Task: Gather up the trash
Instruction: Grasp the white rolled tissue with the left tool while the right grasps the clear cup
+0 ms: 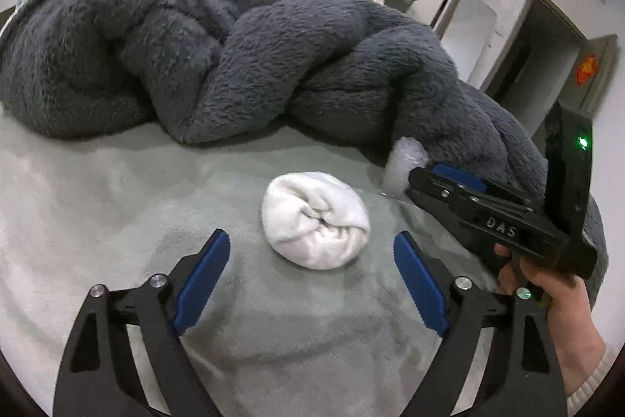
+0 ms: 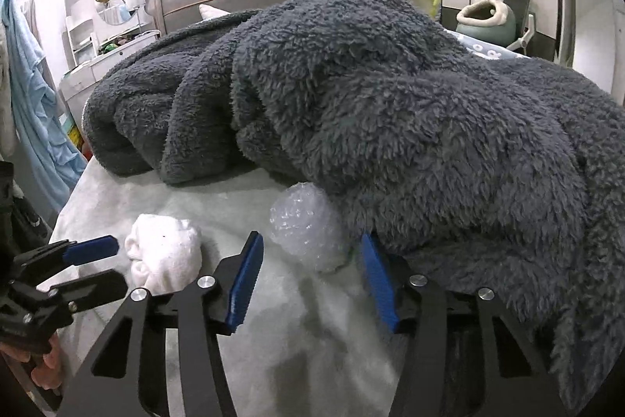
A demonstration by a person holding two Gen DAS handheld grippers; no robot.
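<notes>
Bed (image 1: 97, 182), lower mid of frame: white sock ball (image 1: 315, 219) just past left hand-held gripper (image 1: 312, 253), jaws wide, nothing held. Right hand-held gripper (image 2: 308, 260) not clenched yet, bubble wrap wad (image 2: 306, 229) btwn tips, by grey blanket (image 2: 390, 104). Step: grab. Next: squeeze, lift.

Held the left gripper (image 1: 311, 235) angled downward, its blue pads (image 1: 203, 276) spread wide apart. Pointed the right gripper (image 2: 311, 236) downward too, with jaws narrower yet plainly parted. Gripped the right handle from below with the right hand (image 1: 547, 296), a pale knitted cuff (image 1: 590, 382) at the wrist. Clasped the left handle with the left hand (image 2: 47, 366), only fingers showing at the edge of view.
</notes>
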